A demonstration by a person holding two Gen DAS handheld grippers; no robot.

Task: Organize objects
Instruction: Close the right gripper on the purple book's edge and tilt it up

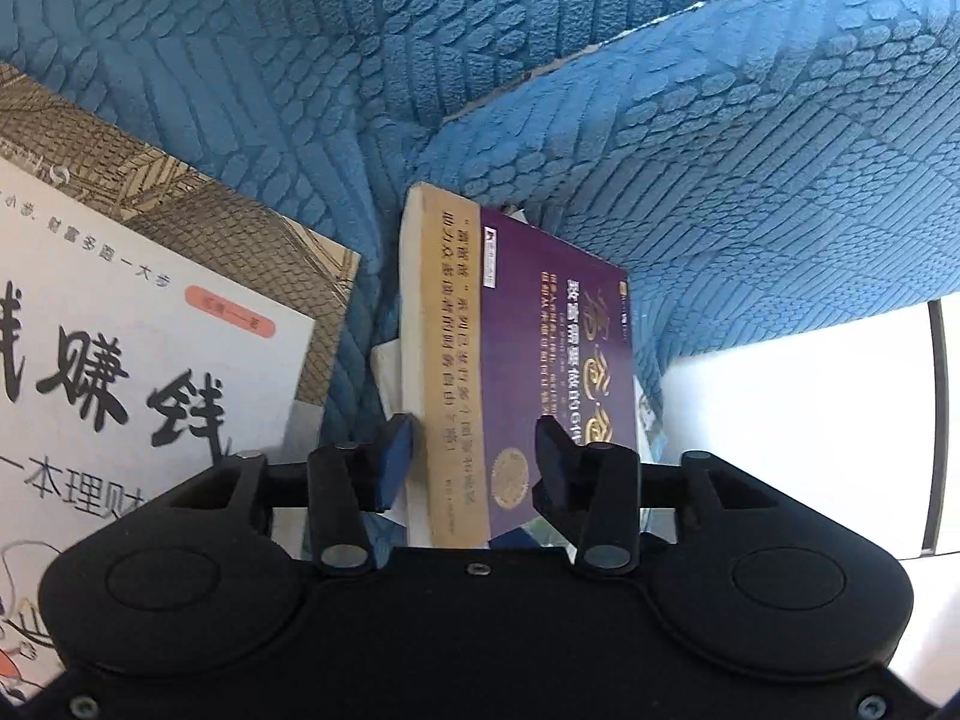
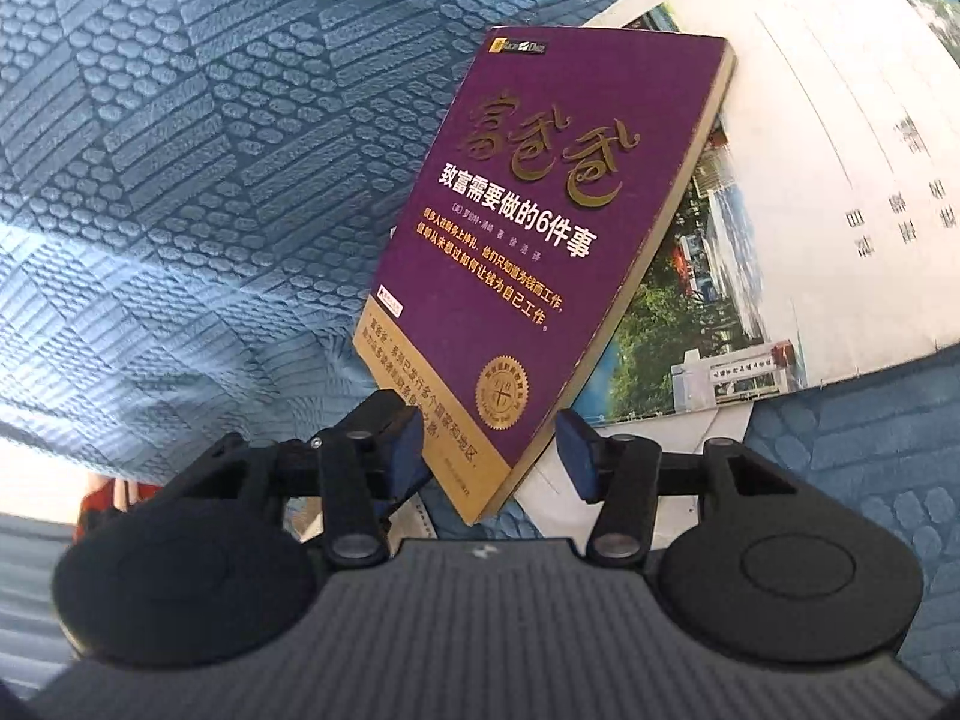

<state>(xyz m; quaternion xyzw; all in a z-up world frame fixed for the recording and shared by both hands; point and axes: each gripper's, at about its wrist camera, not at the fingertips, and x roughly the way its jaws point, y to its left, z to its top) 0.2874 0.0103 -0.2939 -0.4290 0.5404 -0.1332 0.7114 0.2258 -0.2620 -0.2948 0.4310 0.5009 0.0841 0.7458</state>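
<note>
- The left claw [image 1: 474, 459] straddles the purple book [image 1: 540, 372], its pads beside the cover; whether they pinch is unclear.
- The right claw [image 2: 489, 450] brackets the same purple book's [image 2: 540, 228] near corner, grip also unclear.
- The book rests tilted on the blue sofa [image 1: 540, 60].
- Left view alone shows a white book [image 1: 150, 360]; right view alone a photo booklet [image 2: 780, 210].

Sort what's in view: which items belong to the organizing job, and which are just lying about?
Job, likely:
- purple book, between the fingers of the right hand-held gripper
- white-and-tan book
- large photo-cover book, lying under the purple one

Just there:
- blue textured cushions
- white floor
</note>
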